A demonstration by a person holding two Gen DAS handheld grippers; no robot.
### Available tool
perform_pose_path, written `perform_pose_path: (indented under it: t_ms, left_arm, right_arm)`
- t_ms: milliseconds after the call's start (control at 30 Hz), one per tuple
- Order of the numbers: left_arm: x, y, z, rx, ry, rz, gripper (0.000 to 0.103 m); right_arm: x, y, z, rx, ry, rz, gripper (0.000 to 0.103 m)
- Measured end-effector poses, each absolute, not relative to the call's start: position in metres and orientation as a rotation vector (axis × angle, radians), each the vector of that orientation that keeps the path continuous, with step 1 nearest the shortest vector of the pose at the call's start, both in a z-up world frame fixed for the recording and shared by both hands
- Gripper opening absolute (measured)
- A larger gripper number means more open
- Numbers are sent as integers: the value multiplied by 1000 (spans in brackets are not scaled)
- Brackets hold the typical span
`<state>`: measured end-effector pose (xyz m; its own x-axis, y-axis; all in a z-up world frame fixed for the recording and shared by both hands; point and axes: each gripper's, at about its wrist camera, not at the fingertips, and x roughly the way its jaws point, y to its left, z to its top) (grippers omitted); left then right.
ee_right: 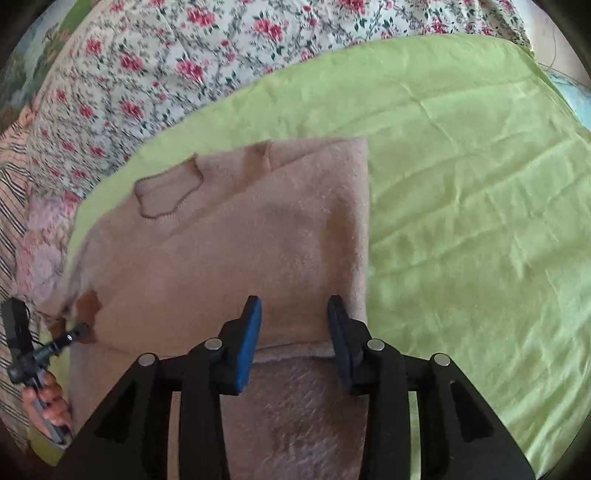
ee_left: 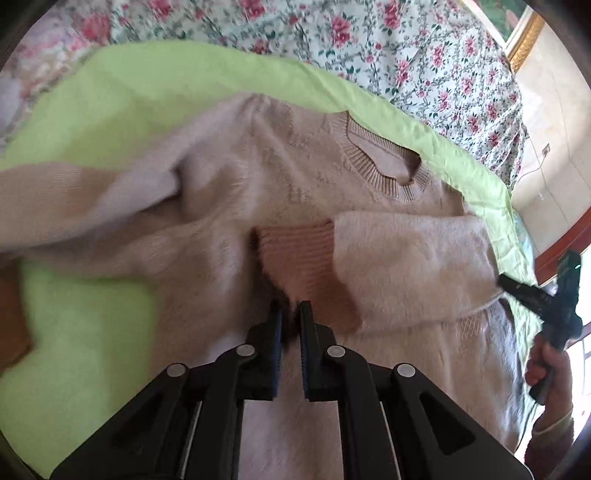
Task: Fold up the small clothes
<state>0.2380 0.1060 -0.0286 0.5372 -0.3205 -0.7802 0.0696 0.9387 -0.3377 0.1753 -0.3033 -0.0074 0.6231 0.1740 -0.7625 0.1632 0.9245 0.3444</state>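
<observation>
A fuzzy beige sweater lies on a green sheet, neck opening at the far side. One sleeve is folded across the body, its ribbed cuff at the middle. My left gripper is shut on fabric just below that cuff. In the right wrist view the sweater shows a straight folded edge on its right. My right gripper is open above the sweater's lower part, holding nothing. It also shows in the left wrist view at the sweater's right edge.
A floral quilt covers the bed beyond the green sheet. A striped cloth lies at the left. A framed picture and a wall are at the far right. The left gripper shows in the right wrist view.
</observation>
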Motion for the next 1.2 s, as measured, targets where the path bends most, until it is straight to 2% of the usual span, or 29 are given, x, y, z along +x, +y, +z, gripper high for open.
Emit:
perform_pose_path:
  t_ms: [33, 100, 167, 233, 300, 367, 533, 600, 633, 733, 800, 1000, 1200]
  left_arm:
    - [229, 112, -25, -283, 972, -217, 8]
    - [208, 129, -16, -300, 949, -187, 17]
    - [187, 151, -10, -311, 932, -116, 46]
    - [166, 180, -6, -344, 912, -34, 55]
    - [154, 208, -6, -384, 906, 32, 56]
    - [146, 240, -9, -442, 906, 106, 68]
    - [154, 303, -32, -653, 911, 148, 72]
    - [167, 316, -41, -708, 912, 125, 72]
    - [173, 319, -44, -709, 906, 115, 68]
    - [188, 318, -46, -672, 913, 103, 9]
    - [187, 311, -38, -665, 888, 90, 8]
    - [168, 253, 37, -624, 719, -86, 7]
    - [189, 131, 104, -563, 624, -409, 7]
  right_arm:
    - [169, -295, -2, 406, 889, 29, 47]
    - [161, -280, 6, 404, 877, 71, 54]
    - [150, -264, 6, 415, 888, 131, 55]
    - [144, -251, 3, 431, 903, 171, 55]
    - [134, -238, 0, 430, 919, 200, 55]
    - [134, -227, -2, 432, 931, 219, 55]
    - [134, -198, -6, 412, 964, 259, 55]
    - [136, -191, -5, 410, 971, 270, 55]
    - [136, -188, -5, 409, 974, 274, 55]
    - [138, -181, -4, 401, 977, 282, 55]
    - [136, -179, 0, 398, 967, 294, 55]
    - [127, -185, 11, 414, 917, 309, 55]
    - [108, -213, 21, 463, 849, 271, 55]
